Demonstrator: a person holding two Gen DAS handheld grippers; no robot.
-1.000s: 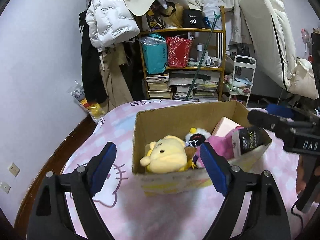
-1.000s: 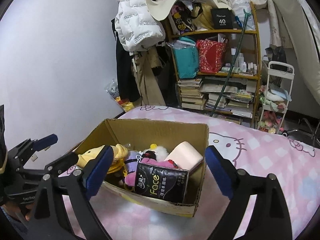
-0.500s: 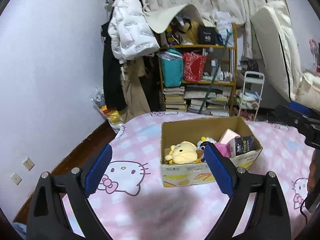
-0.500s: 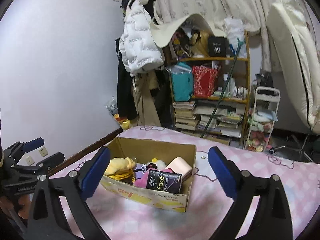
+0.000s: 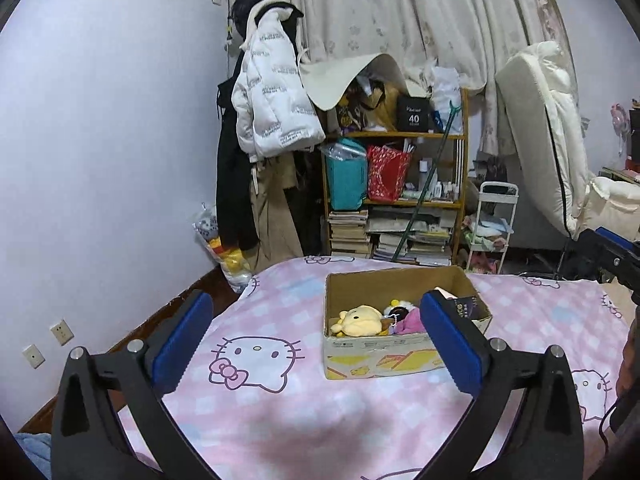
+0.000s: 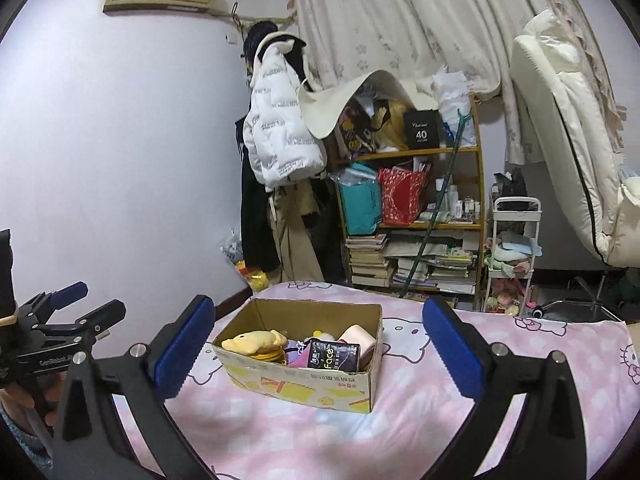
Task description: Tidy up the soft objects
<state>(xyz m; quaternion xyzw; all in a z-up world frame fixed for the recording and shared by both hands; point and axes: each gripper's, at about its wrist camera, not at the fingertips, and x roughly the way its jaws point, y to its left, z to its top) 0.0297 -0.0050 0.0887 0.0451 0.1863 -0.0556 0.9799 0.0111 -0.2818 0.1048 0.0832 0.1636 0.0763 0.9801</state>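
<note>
The soft things sit in an open cardboard box on the bed: a yellow plush at the left end, a small white and black toy, something pink, a pale pink block and a dark tissue pack marked "Face" leaning at the right. All of it looks light and yielding, so a grip should sink in rather than slip; the plush is best taken across its round body, the tissue pack across its flat faces, where the film may be a little slick. The box itself looks thin-walled and likely to buckle if pinched at one rim. Both claws are empty with jaws wide apart, the left claw and the right claw held back from the box and above the bed. The bed is covered with a pink checked Hello Kitty sheet, soft underfoot for the box, so pressing down may tip it. Behind stand a crowded shelf of books and bags, a white jacket hung up, curtains and a small white cart.
</note>
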